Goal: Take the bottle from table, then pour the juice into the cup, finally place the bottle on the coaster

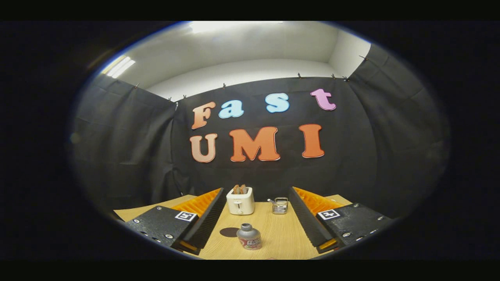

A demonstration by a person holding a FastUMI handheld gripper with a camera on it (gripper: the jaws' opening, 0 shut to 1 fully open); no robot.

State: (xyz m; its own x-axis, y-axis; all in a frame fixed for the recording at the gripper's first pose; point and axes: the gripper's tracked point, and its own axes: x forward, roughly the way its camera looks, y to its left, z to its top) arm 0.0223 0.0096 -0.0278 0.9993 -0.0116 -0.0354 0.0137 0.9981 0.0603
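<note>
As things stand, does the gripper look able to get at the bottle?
Probably yes: the gripper is open, and the upright bottle stands between its fingers with bare table around it.

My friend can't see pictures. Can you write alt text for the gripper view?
The gripper is open, its fingers either side of a small bottle standing on a wooden table. A dark round coaster lies beside it; beyond stand a toaster and a glass cup.

A cloth-walled recording booth: black drapes [125, 148] clipped up around a wooden table [281, 234].
</note>
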